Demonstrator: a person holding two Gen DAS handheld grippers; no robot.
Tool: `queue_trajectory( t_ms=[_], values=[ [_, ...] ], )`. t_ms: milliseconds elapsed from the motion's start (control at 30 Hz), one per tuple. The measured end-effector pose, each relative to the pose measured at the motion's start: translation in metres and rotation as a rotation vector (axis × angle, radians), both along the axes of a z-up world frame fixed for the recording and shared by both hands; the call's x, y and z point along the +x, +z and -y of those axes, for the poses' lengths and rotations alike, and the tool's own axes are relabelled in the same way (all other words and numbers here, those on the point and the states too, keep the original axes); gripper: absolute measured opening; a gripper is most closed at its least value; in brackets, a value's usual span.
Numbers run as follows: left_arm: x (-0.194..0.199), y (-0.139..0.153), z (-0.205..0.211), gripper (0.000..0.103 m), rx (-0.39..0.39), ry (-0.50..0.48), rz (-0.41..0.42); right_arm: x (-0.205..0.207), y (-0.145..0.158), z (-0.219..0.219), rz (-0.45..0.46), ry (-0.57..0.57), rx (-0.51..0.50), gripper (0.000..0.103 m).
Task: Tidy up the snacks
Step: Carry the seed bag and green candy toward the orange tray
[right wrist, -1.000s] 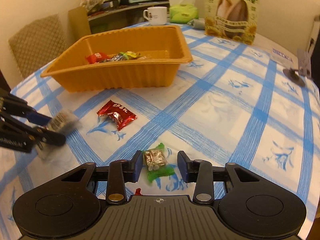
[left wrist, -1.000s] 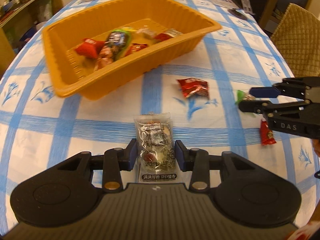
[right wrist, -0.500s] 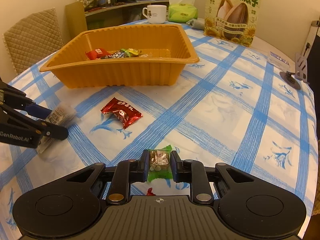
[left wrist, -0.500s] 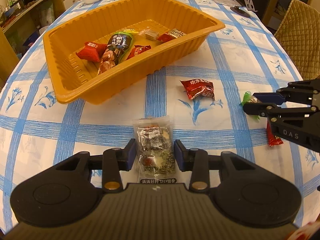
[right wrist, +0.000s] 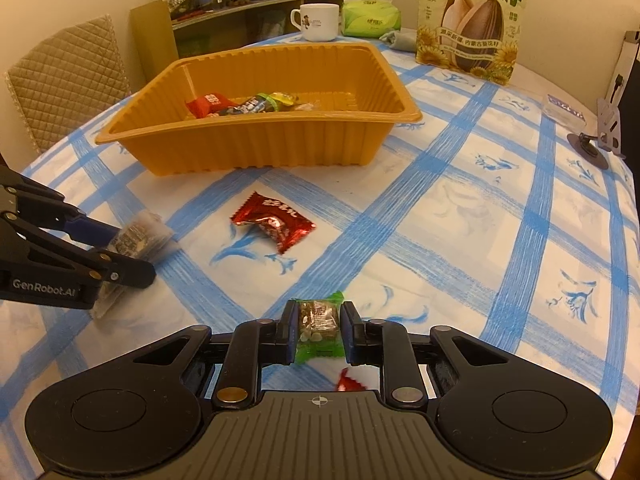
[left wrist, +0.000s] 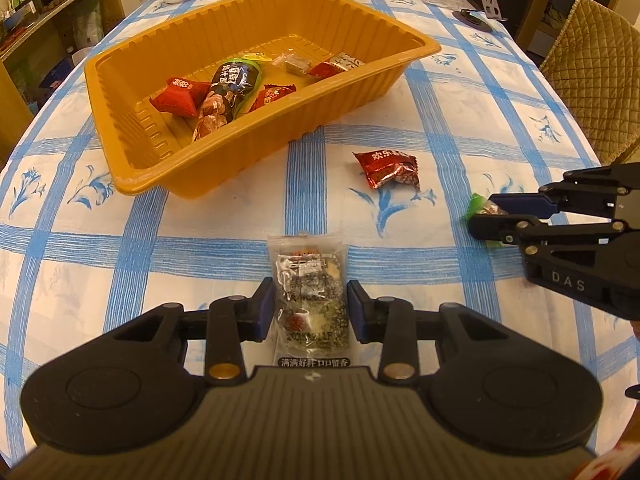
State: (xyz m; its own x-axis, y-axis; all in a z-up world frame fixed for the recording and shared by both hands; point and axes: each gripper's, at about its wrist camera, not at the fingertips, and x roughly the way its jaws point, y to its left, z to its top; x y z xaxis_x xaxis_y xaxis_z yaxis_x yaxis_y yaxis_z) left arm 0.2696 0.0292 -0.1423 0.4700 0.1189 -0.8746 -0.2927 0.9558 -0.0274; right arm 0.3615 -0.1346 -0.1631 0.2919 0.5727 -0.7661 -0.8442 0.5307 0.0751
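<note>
Snacks lie in and around an orange tray on a blue-and-white checked tablecloth. Inside the tray sit several wrapped pieces — red candies, a dark packet and a few smaller sweets. Just in front of the tray, a red foil candy rests alone on the cloth.

Your left gripper is nearer to you than the tray, its jaws narrow on either side of a clear sesame-snack packet; the blue pads sit right at the packet's edges, though whether they press on it cannot be told.

Your right gripper is off to the tray's front right — its jaws are clamped against a green-wrapped nut bar, which bulges between the pads. A small red wrapper peeks out beneath that gripper.

Behind the tray stand a white mug, a green tissue pack and a tall bag of sunflower seeds.
</note>
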Motion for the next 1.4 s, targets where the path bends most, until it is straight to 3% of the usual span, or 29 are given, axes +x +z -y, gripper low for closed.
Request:
queue_trajectory(
  t_ms=[700,1400],
  values=[
    [-0.038,0.062,-0.005,0.034,-0.028,-0.028,0.109,-0.032,0.049,0.007,-0.109,-0.039,0.126,0.022],
    [0.01,0.119,-0.041,0.034,0.035,-0.053,0.256,0.001,0.1,-0.046,-0.035,-0.012,0.237,0.022]
  ],
)
